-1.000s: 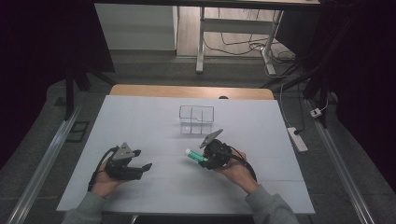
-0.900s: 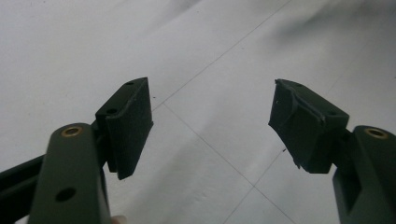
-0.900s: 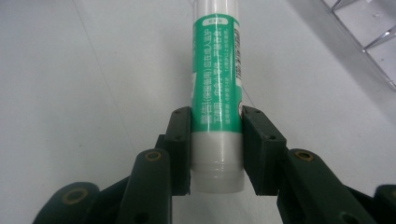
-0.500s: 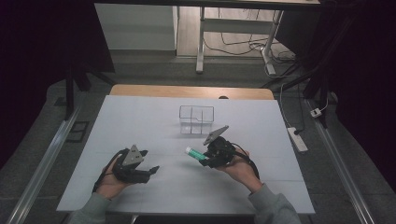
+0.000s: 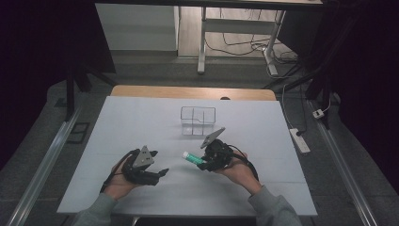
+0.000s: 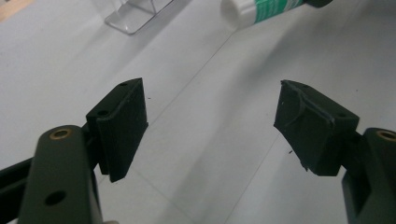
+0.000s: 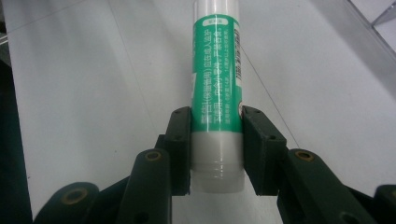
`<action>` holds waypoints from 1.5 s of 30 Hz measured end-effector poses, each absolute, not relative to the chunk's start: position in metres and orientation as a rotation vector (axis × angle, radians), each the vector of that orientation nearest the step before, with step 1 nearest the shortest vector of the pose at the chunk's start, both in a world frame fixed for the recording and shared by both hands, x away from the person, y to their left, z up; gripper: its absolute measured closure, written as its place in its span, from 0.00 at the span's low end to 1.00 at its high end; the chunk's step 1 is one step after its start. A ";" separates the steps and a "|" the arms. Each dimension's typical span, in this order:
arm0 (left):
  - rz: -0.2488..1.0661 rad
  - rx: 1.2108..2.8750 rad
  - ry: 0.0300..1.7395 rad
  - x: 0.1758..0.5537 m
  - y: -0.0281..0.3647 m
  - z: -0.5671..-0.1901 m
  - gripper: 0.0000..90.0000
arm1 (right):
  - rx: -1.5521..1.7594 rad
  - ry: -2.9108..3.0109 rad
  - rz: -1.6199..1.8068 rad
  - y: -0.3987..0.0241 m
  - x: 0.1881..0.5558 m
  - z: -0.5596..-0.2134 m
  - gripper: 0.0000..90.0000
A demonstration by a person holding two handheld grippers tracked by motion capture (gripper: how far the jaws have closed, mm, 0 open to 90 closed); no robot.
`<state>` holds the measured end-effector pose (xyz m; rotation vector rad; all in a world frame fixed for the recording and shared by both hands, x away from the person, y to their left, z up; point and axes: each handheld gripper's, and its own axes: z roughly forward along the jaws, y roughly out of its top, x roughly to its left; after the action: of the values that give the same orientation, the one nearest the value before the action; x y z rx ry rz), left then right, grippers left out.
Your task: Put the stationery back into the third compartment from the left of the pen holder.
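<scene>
The right hand-held gripper (image 5: 203, 162) clamps a green-and-white tube (image 5: 192, 157) near its base, jaws pressed to both sides of the tube (image 7: 216, 84), which points away toward the middle of the white counter (image 5: 141, 122), cap end leading. The left hand-held gripper (image 5: 162, 173) sits low over the counter at the near left with its jaws spread wide and nothing between them; past its pads (image 6: 122, 126) the tube's white cap (image 6: 261, 8) lies a little ahead. A clear divided box (image 5: 198, 120) stands upright beyond the right hand-held gripper, apart from it, toward the far edge. Bare counter stretches to the left and right of both hands, and a broad strip runs between the box and the wooden far edge (image 5: 193, 92)
</scene>
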<state>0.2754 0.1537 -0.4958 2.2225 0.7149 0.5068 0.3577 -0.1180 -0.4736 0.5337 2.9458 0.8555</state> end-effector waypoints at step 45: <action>0.657 2.495 0.323 0.284 0.081 -0.504 0.54 | 0.459 3.119 0.906 -0.098 0.359 -0.478 0.71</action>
<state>0.2841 0.0812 -0.5040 2.4954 0.3226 0.6566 0.3590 -0.0975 -0.4785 0.4591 3.1189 0.9061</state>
